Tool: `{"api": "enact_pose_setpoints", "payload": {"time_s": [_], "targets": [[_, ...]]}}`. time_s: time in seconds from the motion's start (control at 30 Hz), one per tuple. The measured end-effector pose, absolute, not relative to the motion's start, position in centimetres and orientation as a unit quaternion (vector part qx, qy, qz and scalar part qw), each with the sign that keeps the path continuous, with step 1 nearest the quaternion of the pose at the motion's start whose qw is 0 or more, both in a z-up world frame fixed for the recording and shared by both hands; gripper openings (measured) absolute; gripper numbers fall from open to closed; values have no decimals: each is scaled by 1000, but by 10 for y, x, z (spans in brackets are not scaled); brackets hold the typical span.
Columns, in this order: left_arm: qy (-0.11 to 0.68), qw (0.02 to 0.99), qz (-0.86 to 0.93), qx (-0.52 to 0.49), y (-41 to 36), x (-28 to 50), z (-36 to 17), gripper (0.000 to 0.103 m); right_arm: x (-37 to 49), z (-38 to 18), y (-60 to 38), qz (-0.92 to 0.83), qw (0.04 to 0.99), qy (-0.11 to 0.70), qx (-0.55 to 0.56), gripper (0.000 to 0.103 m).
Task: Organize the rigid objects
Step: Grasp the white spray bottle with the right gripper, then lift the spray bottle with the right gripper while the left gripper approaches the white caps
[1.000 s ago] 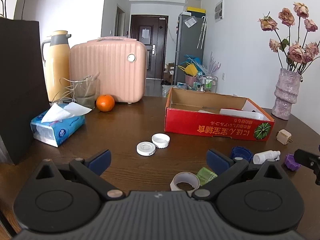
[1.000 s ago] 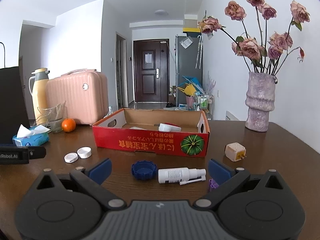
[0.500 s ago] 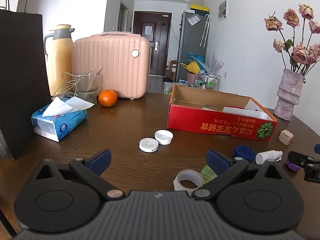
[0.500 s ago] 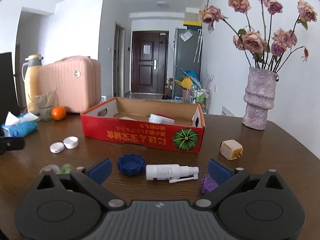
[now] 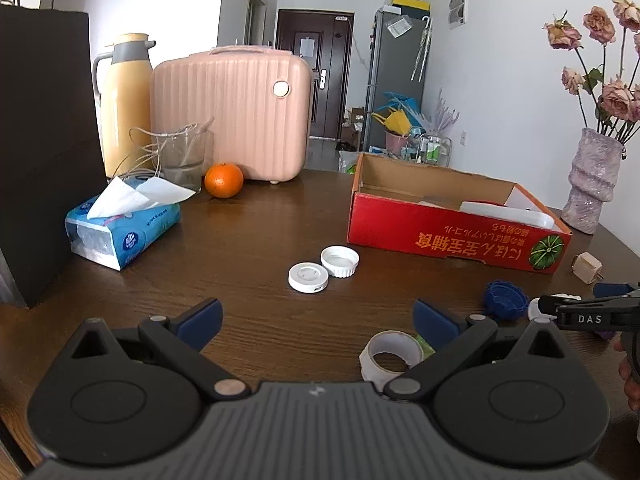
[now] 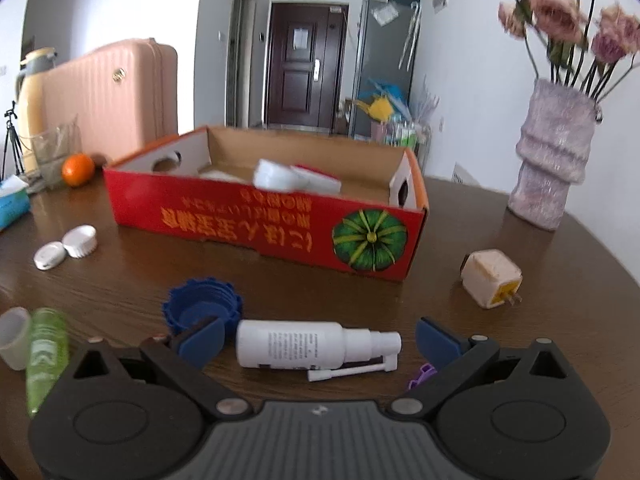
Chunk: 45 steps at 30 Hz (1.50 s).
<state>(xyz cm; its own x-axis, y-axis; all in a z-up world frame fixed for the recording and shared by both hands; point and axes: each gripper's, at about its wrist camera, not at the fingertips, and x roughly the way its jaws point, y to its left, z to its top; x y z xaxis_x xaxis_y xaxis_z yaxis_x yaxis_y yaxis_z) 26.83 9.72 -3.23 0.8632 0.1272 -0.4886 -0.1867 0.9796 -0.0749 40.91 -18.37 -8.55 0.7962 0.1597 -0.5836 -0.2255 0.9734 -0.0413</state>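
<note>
Spray bottle [image 6: 304, 344] lies on its side on the bench [image 6: 520, 264], in front of the red box [image 6: 264, 224]. To the left, the left gripper [image 5: 316, 316] hovers level over bare wood, jaws wide open and empty, tape roll [image 5: 390, 356] by its right finger. The right gripper [image 6: 318, 338] sits low, jaws wide open, flanking the bottle without touching it.
</note>
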Motion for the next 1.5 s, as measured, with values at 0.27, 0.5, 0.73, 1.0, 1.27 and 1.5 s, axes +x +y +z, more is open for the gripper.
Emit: {"api": "enact_pose_setpoints", "payload": {"time_s": [0.27, 0.5, 0.73, 1.0, 1.27, 1.5], "targets": [[262, 960, 81, -60, 98, 274, -36, 103, 432, -100, -189, 109, 933, 341, -29, 102], [271, 957, 83, -59, 98, 278, -39, 103, 435, -103, -190, 118, 928, 352, -15, 97], [270, 957, 86, -60, 99, 278, -40, 103, 431, -99, -192, 113, 936, 335, -12, 97], [269, 957, 91, -60, 99, 278, -40, 103, 417, -82, -202, 105, 954, 281, 18, 97], [270, 956, 93, -62, 99, 278, -41, 103, 385, -64, -205, 96, 968, 230, 28, 97], [273, 955, 98, -63, 99, 280, -43, 103, 363, -60, -207, 97, 971, 217, 34, 97]]}}
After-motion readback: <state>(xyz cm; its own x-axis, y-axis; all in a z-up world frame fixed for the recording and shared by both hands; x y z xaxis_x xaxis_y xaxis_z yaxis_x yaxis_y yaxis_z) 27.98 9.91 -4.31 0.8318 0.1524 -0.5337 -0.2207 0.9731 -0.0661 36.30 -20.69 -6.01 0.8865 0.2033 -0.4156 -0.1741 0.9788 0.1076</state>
